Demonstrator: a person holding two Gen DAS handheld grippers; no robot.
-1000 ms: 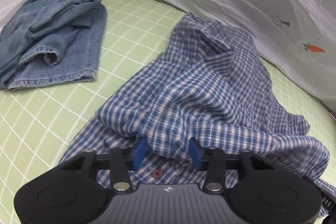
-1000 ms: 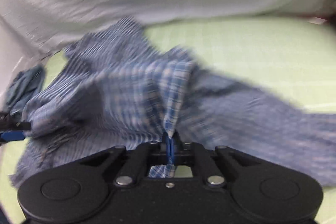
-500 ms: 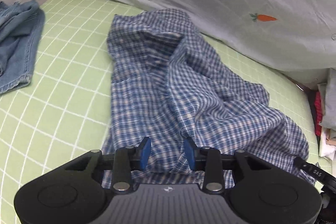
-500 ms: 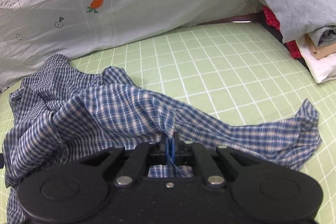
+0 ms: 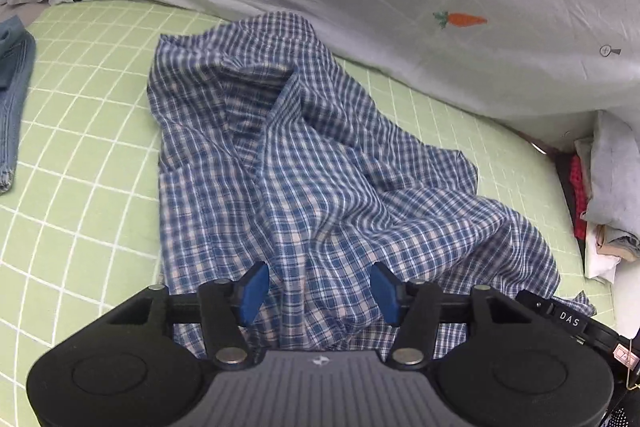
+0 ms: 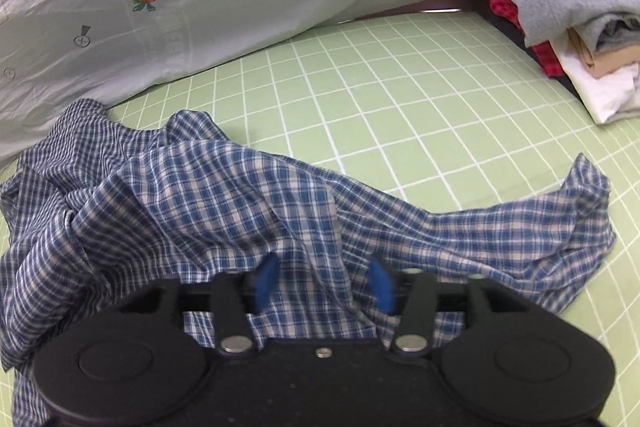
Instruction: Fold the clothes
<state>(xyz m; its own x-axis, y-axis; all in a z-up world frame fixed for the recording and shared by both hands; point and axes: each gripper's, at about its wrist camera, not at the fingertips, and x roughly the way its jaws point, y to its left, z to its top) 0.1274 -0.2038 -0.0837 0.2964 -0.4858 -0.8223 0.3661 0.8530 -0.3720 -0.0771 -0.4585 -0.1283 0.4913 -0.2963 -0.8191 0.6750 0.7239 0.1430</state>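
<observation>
A blue and white checked shirt [image 5: 288,163] lies crumpled on the green grid mat [image 5: 80,155], collar toward the far side. It also shows in the right wrist view [image 6: 224,211], with one sleeve stretched out to the right. My left gripper [image 5: 320,291] is open, its blue pads apart over the shirt's near hem. My right gripper [image 6: 324,279] is open, its pads apart with shirt cloth lying loose between them.
A pale sheet with carrot prints [image 5: 440,7] hangs along the far side. Denim jeans [image 5: 12,99] lie at the far left. A stack of folded clothes [image 6: 560,7] sits at the right edge of the green mat [image 6: 400,87].
My right gripper was shut on the shirt and has now opened, letting the cloth go. My left gripper has opened wider. The shirt has settled flatter on the mat.
</observation>
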